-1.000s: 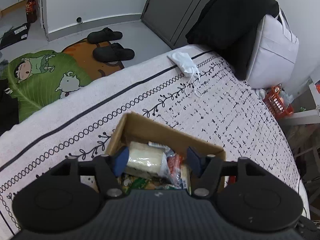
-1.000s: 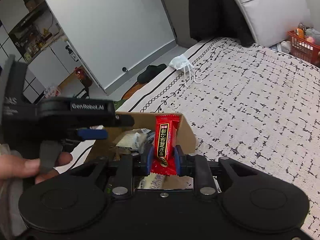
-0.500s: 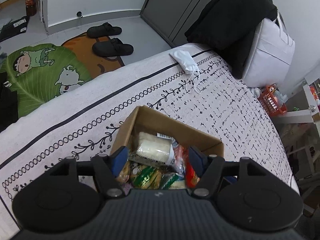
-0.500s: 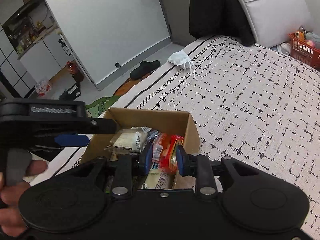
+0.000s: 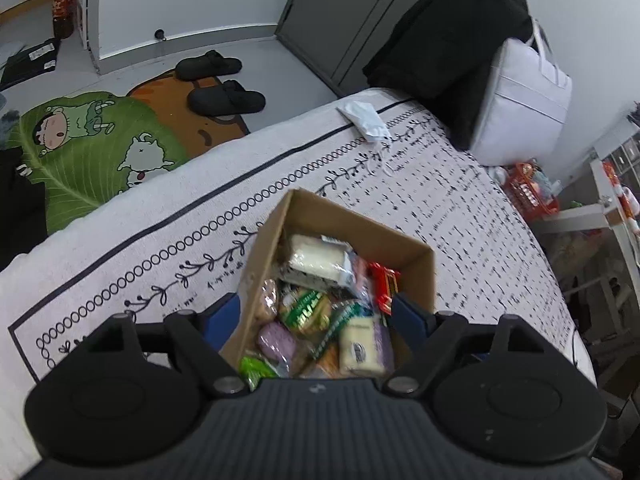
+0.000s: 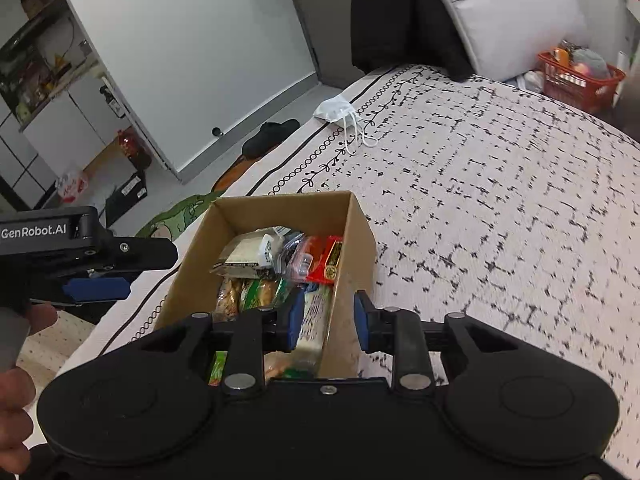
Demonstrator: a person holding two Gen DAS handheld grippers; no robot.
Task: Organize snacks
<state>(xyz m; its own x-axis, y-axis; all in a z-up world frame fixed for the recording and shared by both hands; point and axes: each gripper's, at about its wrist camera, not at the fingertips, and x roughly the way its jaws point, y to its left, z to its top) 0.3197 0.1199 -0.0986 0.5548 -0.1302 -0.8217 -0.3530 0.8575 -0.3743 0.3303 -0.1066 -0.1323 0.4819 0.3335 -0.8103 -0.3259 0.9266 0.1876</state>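
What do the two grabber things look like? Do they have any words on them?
Both are black plastic. The right gripper has two round black discs at its base and blue pads on its fingers. The left gripper looks the same, with a ribbed dark grey middle and blue pads. Seen from the side, it has "GenRobot.AI" in white letters. No cables or sleeves show.

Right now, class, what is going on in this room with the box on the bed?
A person holds two tongs over an open brown cardboard box of wrapped snacks on a patterned white bedspread. The right tongs have just been opening, and the red snack packet now lies in the box. The left tongs, also just opening, hold nothing.
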